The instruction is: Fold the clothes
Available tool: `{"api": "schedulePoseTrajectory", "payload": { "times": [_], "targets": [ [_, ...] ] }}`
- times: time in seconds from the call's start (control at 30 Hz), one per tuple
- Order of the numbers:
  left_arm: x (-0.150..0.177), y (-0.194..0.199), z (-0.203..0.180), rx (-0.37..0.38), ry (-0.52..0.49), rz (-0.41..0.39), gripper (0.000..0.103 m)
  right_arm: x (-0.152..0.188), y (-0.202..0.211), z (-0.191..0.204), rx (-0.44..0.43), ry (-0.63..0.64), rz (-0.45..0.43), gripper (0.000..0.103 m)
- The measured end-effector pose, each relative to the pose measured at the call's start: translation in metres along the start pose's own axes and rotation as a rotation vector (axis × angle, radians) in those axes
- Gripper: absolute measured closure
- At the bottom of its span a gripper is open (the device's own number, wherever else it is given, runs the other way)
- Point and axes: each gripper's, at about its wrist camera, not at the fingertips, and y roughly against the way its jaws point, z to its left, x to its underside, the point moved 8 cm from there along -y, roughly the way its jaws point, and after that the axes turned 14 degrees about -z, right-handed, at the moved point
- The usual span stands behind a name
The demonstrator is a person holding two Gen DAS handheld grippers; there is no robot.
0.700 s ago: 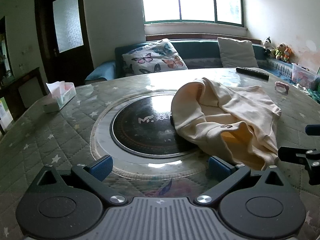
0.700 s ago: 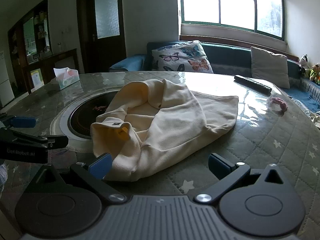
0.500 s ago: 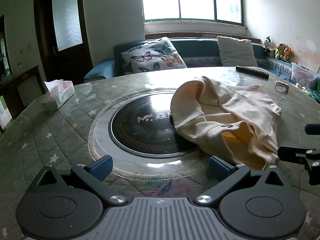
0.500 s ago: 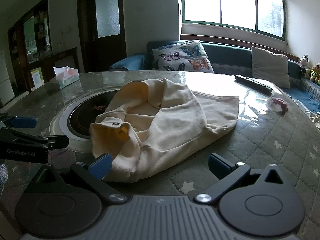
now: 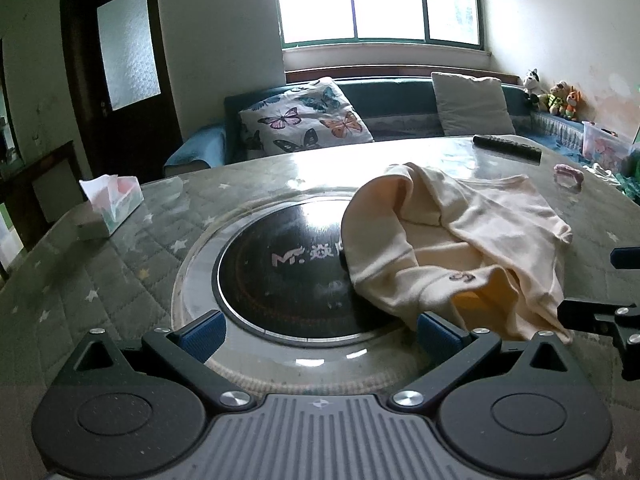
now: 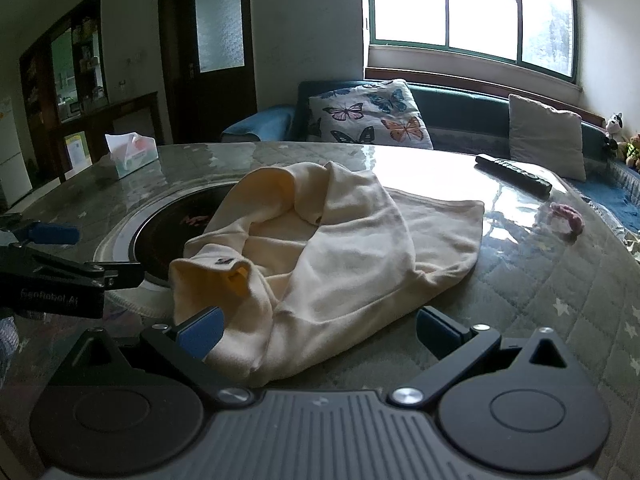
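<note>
A cream garment [image 5: 460, 248] lies crumpled on the round table, partly over the black hob [image 5: 280, 272] at its centre. It also shows in the right wrist view [image 6: 340, 264], with a yellow inner patch [image 6: 236, 280] near its front. My left gripper [image 5: 320, 330] is open and empty, just short of the garment's near left edge. My right gripper [image 6: 320, 330] is open, its jaws standing either side of the garment's near edge, with the left finger [image 6: 200, 330] against the cloth. The left gripper shows at the left of the right wrist view [image 6: 60, 276].
A tissue box [image 5: 114, 204] stands at the table's far left. A black remote [image 5: 506, 148] and a pink hair tie [image 5: 568, 172] lie at the far right. A sofa with a butterfly cushion [image 5: 308, 120] is behind the table.
Both grippers have crept slightly forward and the views shifted a little. The garment has not moved and both grippers stay open.
</note>
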Motion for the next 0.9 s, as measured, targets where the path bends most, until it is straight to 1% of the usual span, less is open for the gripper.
{"api": "schedulePoseTrajectory", "payload": {
  "times": [0.27, 0.33, 0.47, 0.5, 0.57, 0.63, 0.67, 0.8, 0.83, 0.9],
  "targets": [
    [-0.022, -0.025, -0.008, 0.027, -0.054, -0.028, 0.001, -0.013, -0.02, -0.008, 0.0, 0.005, 0.009, 0.0],
    [-0.029, -0.032, -0.01, 0.037, -0.067, -0.034, 0.004, -0.017, -0.026, -0.011, -0.003, 0.006, 0.011, 0.0],
    [-0.042, -0.05, -0.019, 0.061, -0.107, -0.053, 0.009, -0.026, -0.04, -0.018, 0.002, 0.007, 0.01, 0.0],
    [-0.044, -0.055, -0.02, 0.066, -0.115, -0.053, 0.012, -0.027, -0.045, -0.021, 0.004, 0.006, 0.012, 0.0],
    [-0.049, -0.065, -0.026, 0.078, -0.138, -0.054, 0.014, -0.031, -0.054, -0.025, 0.007, 0.004, 0.016, 0.0],
    [-0.054, -0.077, -0.031, 0.095, -0.162, -0.056, 0.02, -0.034, -0.063, -0.03, 0.01, 0.002, 0.02, 0.0],
    [-0.056, -0.083, -0.034, 0.104, -0.173, -0.056, 0.02, -0.036, -0.067, -0.032, 0.012, 0.0, 0.022, 0.0],
    [-0.06, -0.109, -0.044, 0.143, -0.199, -0.046, 0.027, -0.042, -0.085, -0.042, 0.019, -0.004, 0.03, 0.003],
    [-0.061, -0.116, -0.046, 0.157, -0.2, -0.04, 0.028, -0.044, -0.09, -0.044, 0.021, -0.005, 0.032, 0.005],
    [-0.062, -0.13, -0.05, 0.175, -0.198, -0.028, 0.029, -0.047, -0.099, -0.049, 0.023, -0.008, 0.037, 0.005]
  ]
}}
